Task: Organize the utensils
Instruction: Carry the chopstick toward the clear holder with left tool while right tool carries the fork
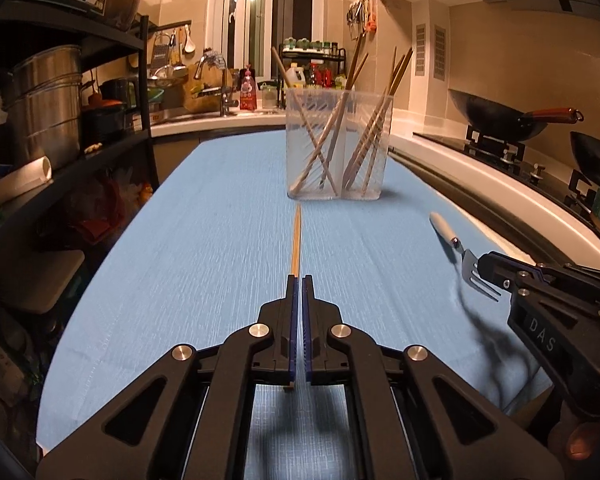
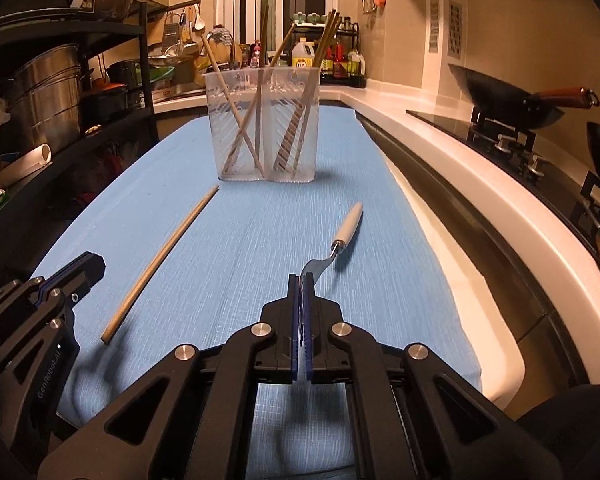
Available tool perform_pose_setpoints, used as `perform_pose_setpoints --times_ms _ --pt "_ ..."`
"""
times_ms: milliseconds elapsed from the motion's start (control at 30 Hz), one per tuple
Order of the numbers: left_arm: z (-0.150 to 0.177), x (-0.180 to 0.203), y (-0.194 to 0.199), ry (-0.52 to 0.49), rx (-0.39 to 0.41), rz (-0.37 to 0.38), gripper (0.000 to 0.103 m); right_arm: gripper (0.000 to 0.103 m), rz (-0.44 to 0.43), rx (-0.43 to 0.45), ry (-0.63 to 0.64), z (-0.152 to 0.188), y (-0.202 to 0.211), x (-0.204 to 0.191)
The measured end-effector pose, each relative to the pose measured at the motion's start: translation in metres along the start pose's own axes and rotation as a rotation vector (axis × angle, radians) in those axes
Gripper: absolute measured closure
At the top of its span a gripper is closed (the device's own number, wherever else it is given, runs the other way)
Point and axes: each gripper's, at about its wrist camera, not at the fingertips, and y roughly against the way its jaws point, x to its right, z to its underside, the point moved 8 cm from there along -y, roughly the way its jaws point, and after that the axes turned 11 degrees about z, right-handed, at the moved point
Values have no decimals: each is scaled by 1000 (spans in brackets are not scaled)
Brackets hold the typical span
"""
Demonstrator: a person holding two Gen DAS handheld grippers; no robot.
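— Left wrist view? 
— The left gripper (image 1: 300, 280) is clenched on a chopstick (image 1: 296, 240), which points at the clear holder (image 1: 338, 148) on the blue desk (image 1: 180, 240). The right gripper (image 1: 485, 264) grasps a fork (image 1: 474, 276) off to the right.

— Right wrist view? 
— The right gripper (image 2: 301, 280) pinches the fork's (image 2: 336, 246) tines, white handle pointing away. The chopstick (image 2: 164, 260) slants left, toward the holder (image 2: 264, 128).

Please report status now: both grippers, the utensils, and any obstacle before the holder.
Left gripper shut on chopstick. Right gripper shut on fork at its tines. Clear holder ahead on blue cloth, chopsticks already inside; path open.
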Motion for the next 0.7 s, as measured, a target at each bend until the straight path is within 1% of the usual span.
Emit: perform_pose_setpoints --times_ms 233,500,533,567,600,633,700 --pt "-6 -4 9 14 26 11 103 102 -12 18 -2 -5 7 0" --pt "3 -8 2 33 -1 27 103 102 -20 3 5 0 4 -5" --pt "9 -9 -4 41 -28 35 101 102 -23 -1 6 2 3 -6" --pt "15 -10 -9 47 -49 25 97 102 -25 -5 7 2 3 -7" --pt "22 -12 -13 49 -69 4 85 101 -27 -9 7 4 3 -8" --pt "28 -13 -18 49 -90 -2 81 101 -28 -10 6 4 2 -8" --pt "36 -13 -25 35 -116 -15 79 101 -32 -12 6 4 2 -8"
